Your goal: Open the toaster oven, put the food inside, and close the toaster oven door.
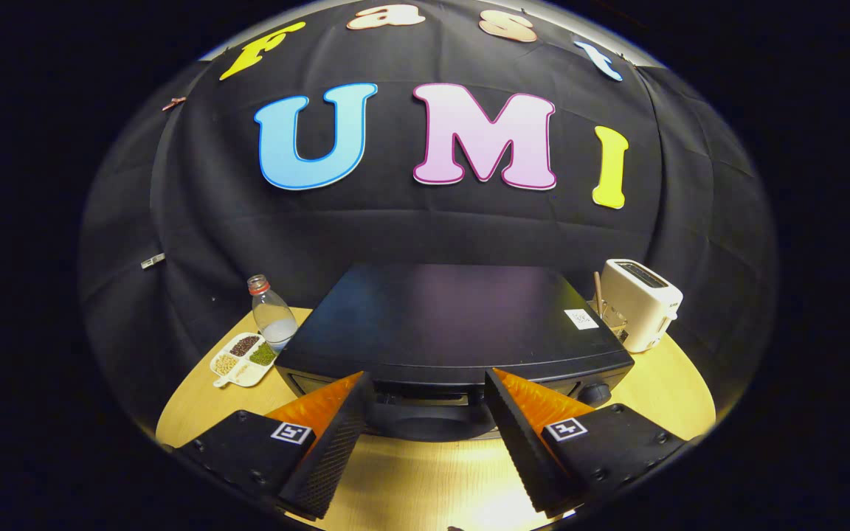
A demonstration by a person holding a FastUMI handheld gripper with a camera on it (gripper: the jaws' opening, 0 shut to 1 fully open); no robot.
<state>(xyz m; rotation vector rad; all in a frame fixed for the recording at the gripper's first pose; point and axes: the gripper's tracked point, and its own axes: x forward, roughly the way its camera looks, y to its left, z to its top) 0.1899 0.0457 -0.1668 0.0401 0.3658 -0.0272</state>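
The oven (454, 324) sits on the table (679, 402) just ahead of the gripper (429, 383), its door front between the fingertips, seen from above the top. The jaws stand apart on nothing, probably lined up to reach the door's handle, which I cannot make out. A tray (243, 359) of food and a bottle (271, 313) wait beyond the left finger, a toaster (641, 302) beyond the right.
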